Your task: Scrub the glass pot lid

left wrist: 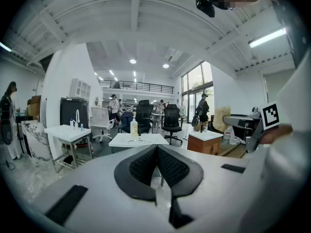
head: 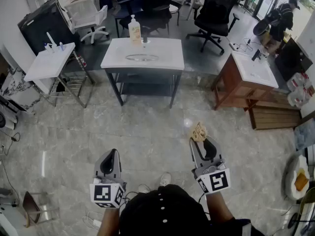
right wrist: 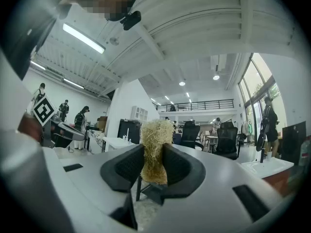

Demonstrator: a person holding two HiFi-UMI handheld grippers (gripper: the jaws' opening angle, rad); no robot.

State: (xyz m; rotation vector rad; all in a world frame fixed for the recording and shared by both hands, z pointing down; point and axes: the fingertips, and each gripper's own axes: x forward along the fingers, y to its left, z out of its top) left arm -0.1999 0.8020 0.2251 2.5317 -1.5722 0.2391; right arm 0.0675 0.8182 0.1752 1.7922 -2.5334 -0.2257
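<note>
Standing well back from the white table [head: 165, 53], the person holds both grippers low over the marble floor, so the scrubbing itself has not begun. The glass pot lid [head: 141, 58] lies flat near the middle of that table and shows as a thin oval ring. A soap bottle [head: 135, 31] stands just behind it, probably set there to be at hand for the washing.

The right gripper [right wrist: 153, 165] has its jaws pressed on a tuft of pale, straw-like scrubber [right wrist: 156, 132]. The pads pinch its lower part and the bushy top sticks out past the tips. That grip looks deliberate, since it leaves the rough fibres free to rub the glass while the jaws stay clear of it.

The left gripper [left wrist: 156, 148] has its ribbed pads closed against each other with nothing between them. My guess is that it is kept free to steady the lid by its rim or knob once the rubbing starts.

Both tools point forward toward the table, so the next move seems to be a walk up to it
</note>
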